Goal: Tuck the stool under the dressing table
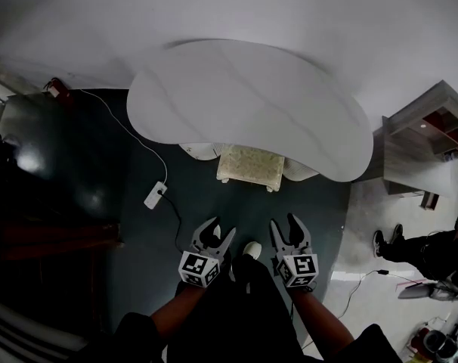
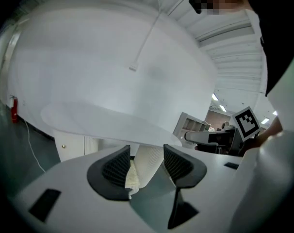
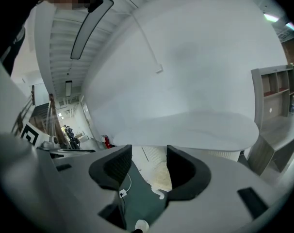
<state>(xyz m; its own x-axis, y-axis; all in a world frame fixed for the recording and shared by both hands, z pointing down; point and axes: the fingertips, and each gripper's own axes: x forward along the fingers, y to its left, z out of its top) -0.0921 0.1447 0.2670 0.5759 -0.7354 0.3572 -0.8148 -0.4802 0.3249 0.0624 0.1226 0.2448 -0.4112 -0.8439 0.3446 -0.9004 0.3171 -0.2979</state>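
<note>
I see a white power strip (image 1: 155, 195) on the dark floor (image 1: 85, 172) at left, its white cable (image 1: 123, 127) running far left toward a red fire extinguisher (image 1: 57, 88). At right stands a grey shelf unit (image 1: 422, 150), with a person's leg (image 1: 414, 248) nearer.

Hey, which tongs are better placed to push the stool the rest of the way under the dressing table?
Right, narrowly. Both are open, short of the stool, but the right tongs frame the stool's seat in their gap; the left tongs point mostly at the pedestal of the dressing table.
</note>
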